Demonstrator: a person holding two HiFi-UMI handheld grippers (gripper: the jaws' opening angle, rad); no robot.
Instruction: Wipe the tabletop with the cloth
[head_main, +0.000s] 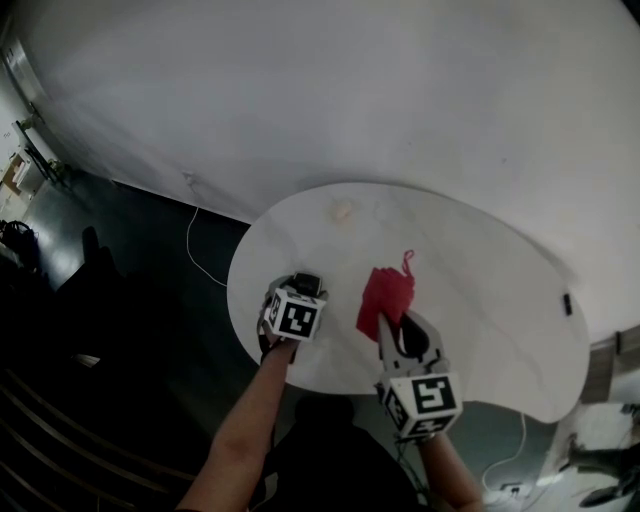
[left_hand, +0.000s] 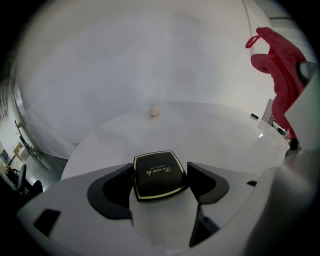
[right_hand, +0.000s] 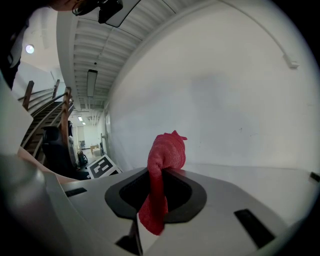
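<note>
The person stands at the near edge of a white rounded table (head_main: 480, 300) with a gripper in each hand. The right gripper (head_main: 392, 328) has its jaws closed on a red cloth (head_main: 388, 290). In the right gripper view the fabric is pinched between the dark pads, with a bunched end sticking out past the tips and a tail hanging back toward the camera. In the head view the cloth lies over the middle of the tabletop, just beyond the right gripper's tips, with a thin loop at its far end. In the left gripper view it shows high at the right against the wall, apparently held clear of the surface. The left gripper (head_main: 303, 290) sits to the left, near the table's near-left edge, and its jaws are clamped on a small black case (left_hand: 159, 175) with a gold border and gold script on its lid. A small pale round object (head_main: 342, 209) rests on the far side of the table, well apart from both grippers. A white cable (head_main: 195, 250) trails across the dark floor to the left of the table.
</note>
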